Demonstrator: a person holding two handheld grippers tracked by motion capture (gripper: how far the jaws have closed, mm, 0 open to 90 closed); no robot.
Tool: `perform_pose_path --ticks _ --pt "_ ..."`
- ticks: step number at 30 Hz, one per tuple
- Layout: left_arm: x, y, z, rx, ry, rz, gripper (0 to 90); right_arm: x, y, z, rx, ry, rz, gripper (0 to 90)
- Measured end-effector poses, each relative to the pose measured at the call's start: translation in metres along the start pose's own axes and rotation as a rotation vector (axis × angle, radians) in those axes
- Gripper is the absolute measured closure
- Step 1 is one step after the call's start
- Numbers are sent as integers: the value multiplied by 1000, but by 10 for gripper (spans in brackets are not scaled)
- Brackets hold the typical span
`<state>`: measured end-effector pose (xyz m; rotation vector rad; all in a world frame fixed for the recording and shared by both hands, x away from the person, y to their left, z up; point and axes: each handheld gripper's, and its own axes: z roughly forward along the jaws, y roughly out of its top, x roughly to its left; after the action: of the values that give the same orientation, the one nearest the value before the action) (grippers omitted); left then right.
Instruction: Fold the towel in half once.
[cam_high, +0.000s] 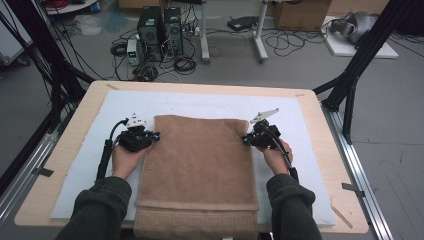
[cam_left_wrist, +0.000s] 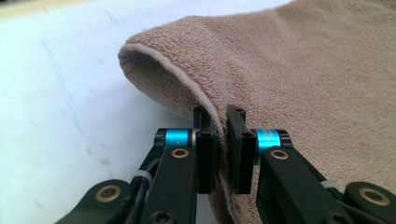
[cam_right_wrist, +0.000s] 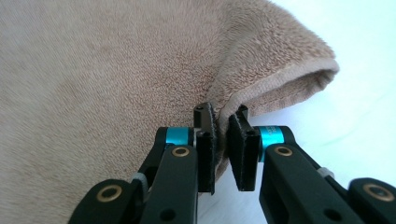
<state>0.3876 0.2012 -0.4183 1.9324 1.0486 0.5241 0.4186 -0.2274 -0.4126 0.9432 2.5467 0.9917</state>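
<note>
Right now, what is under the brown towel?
The towel lies on a white mat that covers a wooden table. Both grippers, left and right, pinch its side edges. Its near end overhangs the mat. What lies beneath its middle is covered.

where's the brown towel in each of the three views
High view: the brown towel lies mid-table on the white mat.
Left gripper view: upper right, its edge pinched between the jaws.
Right gripper view: upper left, edge pinched likewise.
Shared landmark: the white mat.
</note>
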Motion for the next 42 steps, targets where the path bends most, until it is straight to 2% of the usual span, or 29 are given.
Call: perform_pose_path --ticks 2,3,5,9,11,12,13,14,15,17,18,20,21,22,24,26,31,32,33,35,37,39,42 --pt "1 11 -2 -18 19 14 831 -2 9 -6 -16 -23 0 823" --pt "2 17 -4 -38 31 20 831 -2 12 -10 -44 -39 -14 824" --pt "4 30 -8 -55 40 26 831 -6 21 -18 -54 -49 0 824" --pt "5 58 -16 -104 71 61 831 -10 39 -35 -102 -81 -18 824" --pt "8 68 -17 -139 87 68 827 -12 47 -42 -128 -112 -33 820" --pt "10 70 -14 -130 104 62 808 -14 50 -42 -137 -125 -31 785" --pt "13 70 -10 -102 122 41 746 -17 51 -40 -146 -143 -34 688" --pt "17 67 -6 -80 131 20 666 -20 50 -37 -149 -158 -19 609" --pt "20 64 -3 -49 127 10 605 -24 48 -33 -145 -151 7 555" --pt "25 53 -1 -30 118 -7 557 -30 42 -24 -114 -102 64 505" --pt "27 48 -2 -25 113 -6 538 -30 38 -21 -101 -88 72 500" --pt "30 37 -6 -23 101 -19 532 -28 31 -17 -88 -86 66 491" --pt "32 33 -8 0 84 -25 527 -29 29 -16 -82 -77 72 476" --pt "32 30 -11 2 78 -27 513 -28 27 -15 -72 -65 88 455" --pt "30 23 -18 -12 76 -2 505 -27 24 -17 -67 -44 99 438" --pt "27 15 -25 -13 48 9 502 -24 21 -22 -75 -15 103 416" --pt "19 -3 -36 -3 -7 37 485 -12 16 -35 -112 18 83 382" --pt "17 -7 -36 7 -31 40 484 -8 14 -37 -119 20 72 378" --pt "15 -9 -37 37 -46 50 479 -6 13 -39 -122 31 64 378" --pt "11 -16 -40 20 -59 58 470 0 10 -41 -135 46 49 374" --pt "8 -21 -42 42 -78 61 468 7 7 -41 -125 60 32 369" --pt "4 -27 -46 29 -87 69 460 15 3 -42 -119 70 18 370" --pt "-1 -35 -50 39 -110 80 460 26 -4 -41 -108 81 -17 375"
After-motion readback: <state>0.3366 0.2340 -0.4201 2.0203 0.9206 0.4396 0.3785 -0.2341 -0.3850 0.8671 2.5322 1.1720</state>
